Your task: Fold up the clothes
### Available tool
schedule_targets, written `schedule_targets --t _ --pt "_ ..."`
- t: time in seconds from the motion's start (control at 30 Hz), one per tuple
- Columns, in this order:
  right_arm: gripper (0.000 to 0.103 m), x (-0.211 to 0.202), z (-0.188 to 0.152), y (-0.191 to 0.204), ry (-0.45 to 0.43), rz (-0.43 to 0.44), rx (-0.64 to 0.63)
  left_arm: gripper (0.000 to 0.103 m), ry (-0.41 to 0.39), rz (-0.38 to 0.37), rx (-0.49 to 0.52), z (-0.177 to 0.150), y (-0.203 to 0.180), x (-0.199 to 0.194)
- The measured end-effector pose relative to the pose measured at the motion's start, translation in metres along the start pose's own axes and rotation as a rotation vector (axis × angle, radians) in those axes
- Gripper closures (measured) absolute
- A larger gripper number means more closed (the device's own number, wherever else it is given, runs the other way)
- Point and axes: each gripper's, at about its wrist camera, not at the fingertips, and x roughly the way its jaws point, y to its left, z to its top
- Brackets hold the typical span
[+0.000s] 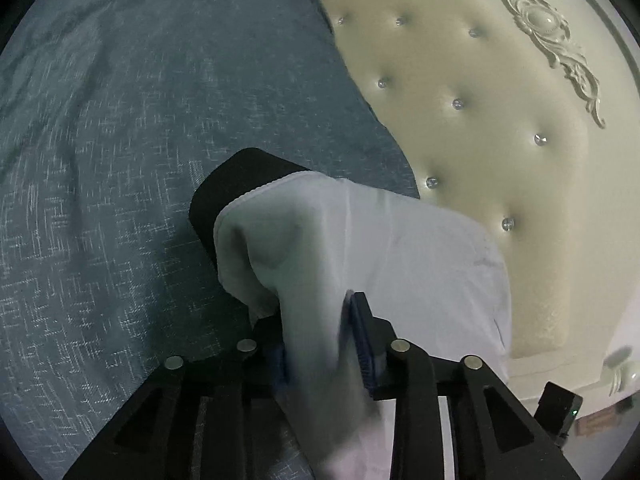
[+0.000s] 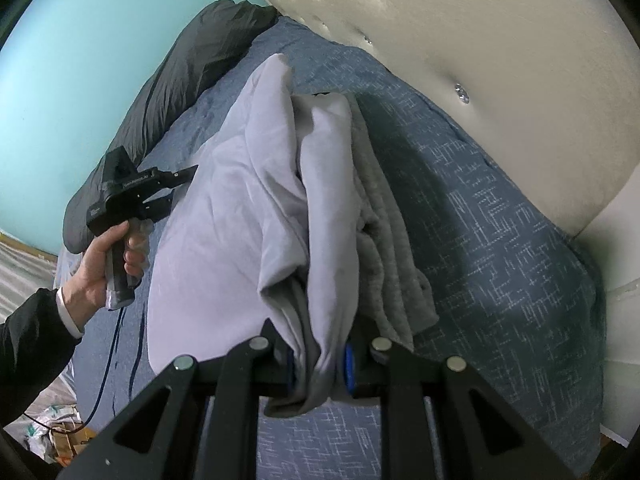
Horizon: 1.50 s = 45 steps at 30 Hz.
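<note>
A pale lavender-white garment (image 2: pixel 224 216) lies stretched along the blue bed cover (image 2: pixel 500 240). In the right wrist view my right gripper (image 2: pixel 320 360) is shut on its near bunched edge, blue pads pressed on the cloth. A hand holds my left gripper (image 2: pixel 180 186) at the garment's left side. In the left wrist view the left gripper (image 1: pixel 316 332) is shut on the same garment (image 1: pixel 380 248). There the cloth drapes over one black finger (image 1: pixel 240 188). A grey knitted garment (image 2: pixel 388 248) lies folded under the pale one's right side.
A cream tufted headboard (image 1: pixel 480 100) runs along the bed's right side. A dark duvet (image 2: pixel 180 80) is heaped at the far left by a teal wall (image 2: pixel 80 60). Bags and a cable (image 2: pixel 100 392) lie on the floor at lower left.
</note>
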Motion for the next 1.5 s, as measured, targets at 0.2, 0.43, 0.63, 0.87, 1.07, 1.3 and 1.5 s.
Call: schedule_targets --t 0.2,0.43,0.63,0.87,1.07,1.3,1.5 --pt "0.07 -0.011 -0.001 0.002 -0.019 -0.025 0.005 0.056 -0.071 0.034 0.017 -0.005 -0.012 -0.043" --pt "0.067 -0.049 -0.001 0.008 -0.134 -0.141 -0.019 0.056 -0.044 0.024 0.198 -0.06 -0.045 -0.082" --pt "0.08 -0.061 0.012 0.045 -0.253 -0.128 -0.104 0.056 0.007 0.031 0.297 -0.104 -0.077 -0.076" --pt "0.094 -0.013 0.012 0.071 -0.2 -0.142 -0.173 0.057 0.04 0.071 0.299 -0.117 -0.079 -0.051" --pt "0.103 0.02 0.011 0.043 -0.199 -0.197 -0.082 0.057 0.061 0.108 0.338 -0.136 -0.079 -0.042" --pt "0.103 0.022 0.003 0.028 -0.233 -0.182 -0.013 0.057 0.073 0.151 0.376 -0.144 -0.085 -0.039" --pt "0.103 0.002 0.0 0.034 -0.305 -0.184 -0.025 0.058 0.056 0.165 0.447 -0.157 -0.105 -0.053"
